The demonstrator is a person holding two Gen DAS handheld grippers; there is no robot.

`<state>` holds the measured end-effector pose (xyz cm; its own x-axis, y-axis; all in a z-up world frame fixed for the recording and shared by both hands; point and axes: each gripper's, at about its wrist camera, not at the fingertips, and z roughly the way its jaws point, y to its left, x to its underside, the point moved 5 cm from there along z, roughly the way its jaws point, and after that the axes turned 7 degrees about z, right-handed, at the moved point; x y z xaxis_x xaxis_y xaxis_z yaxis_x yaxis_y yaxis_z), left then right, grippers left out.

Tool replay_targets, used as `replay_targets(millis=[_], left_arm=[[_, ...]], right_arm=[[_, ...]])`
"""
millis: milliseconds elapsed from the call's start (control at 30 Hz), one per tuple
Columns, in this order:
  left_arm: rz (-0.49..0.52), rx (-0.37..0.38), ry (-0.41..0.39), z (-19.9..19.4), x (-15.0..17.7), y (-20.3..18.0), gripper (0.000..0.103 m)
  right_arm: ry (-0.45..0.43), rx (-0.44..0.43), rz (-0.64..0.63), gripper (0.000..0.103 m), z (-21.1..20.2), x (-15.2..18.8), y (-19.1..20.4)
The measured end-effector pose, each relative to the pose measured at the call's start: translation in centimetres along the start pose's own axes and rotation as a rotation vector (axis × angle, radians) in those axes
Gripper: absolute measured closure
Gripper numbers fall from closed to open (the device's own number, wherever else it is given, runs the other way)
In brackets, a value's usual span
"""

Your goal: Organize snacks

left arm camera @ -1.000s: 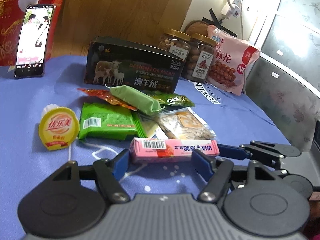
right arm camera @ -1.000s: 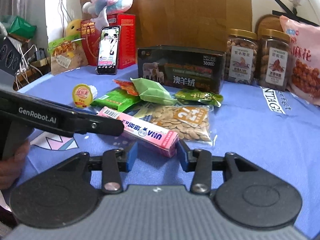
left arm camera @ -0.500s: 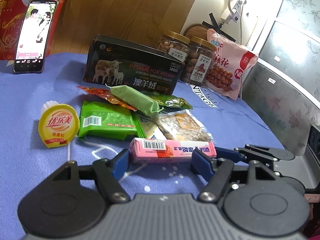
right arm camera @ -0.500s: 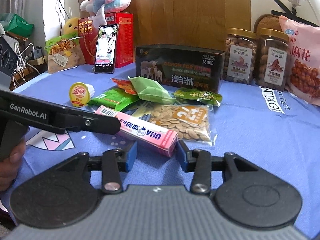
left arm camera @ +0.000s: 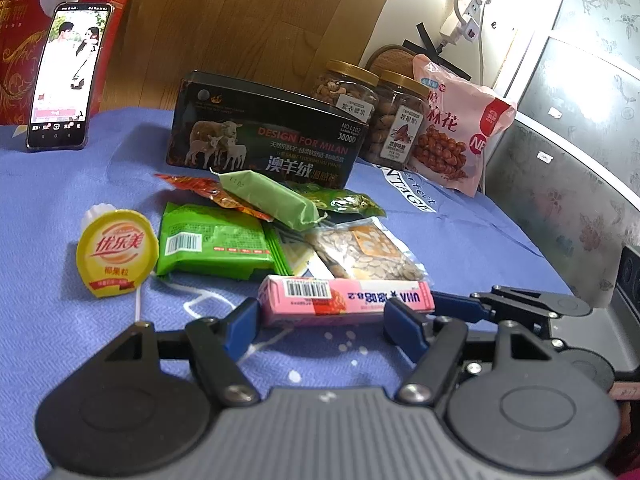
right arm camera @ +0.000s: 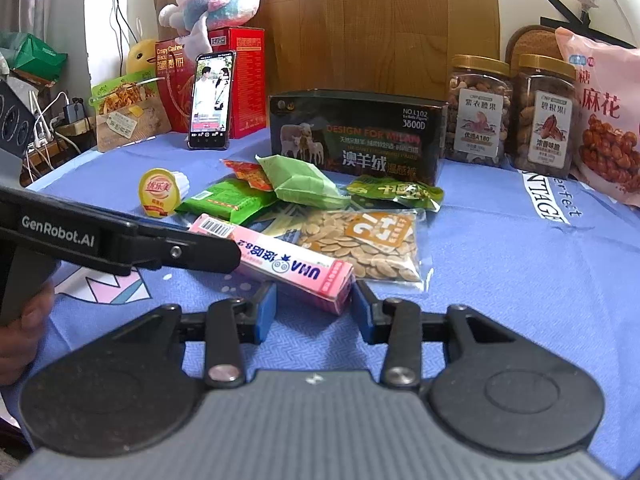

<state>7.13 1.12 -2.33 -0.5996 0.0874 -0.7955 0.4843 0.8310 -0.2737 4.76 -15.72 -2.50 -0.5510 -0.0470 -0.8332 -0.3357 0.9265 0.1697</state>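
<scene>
Between the blue pads of the left hand-held gripper (left arm camera: 320, 322): pink candy box (left arm camera: 346, 299), lying flat on the blue-clothed surface (left arm camera: 60, 344). Jaws spread wide, 1 pad near each end of the box, contact unclear. Right hand-held gripper (right arm camera: 314, 308) also spread apart, pads flanking the box's near end without gripping; its fingers show at the right of the left view. Left tool's arm crosses the right view, covering part of the box.

Just behind the box: clear seed packet (left arm camera: 360, 250). Left of that, flat green packet (left arm camera: 214, 242), barcode up. Further left, yellow jelly cup (left arm camera: 116, 250), on its side, lid facing the camera. Light green wrapped bar (left arm camera: 270, 196) rests atop an orange-red packet (left arm camera: 200, 188); dark green pouch (left arm camera: 344, 200) beside them.

Behind the pile: black tin (left arm camera: 268, 140) with sheep picture. To its right, 2 nut jars (left arm camera: 394, 120), then pink snack bag (left arm camera: 456, 132). Far left: phone (left arm camera: 66, 76) propped against red box (left arm camera: 16, 52), screen lit.
</scene>
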Motion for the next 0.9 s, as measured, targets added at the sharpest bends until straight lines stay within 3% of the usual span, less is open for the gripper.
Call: replay_targets(millis=[900], left_arm=[[-0.016, 0.002, -0.008, 0.07, -0.05, 0.19, 0.034]], right_arm=[[-0.003, -0.004, 0.007, 0.057, -0.07, 0.05, -0.08]])
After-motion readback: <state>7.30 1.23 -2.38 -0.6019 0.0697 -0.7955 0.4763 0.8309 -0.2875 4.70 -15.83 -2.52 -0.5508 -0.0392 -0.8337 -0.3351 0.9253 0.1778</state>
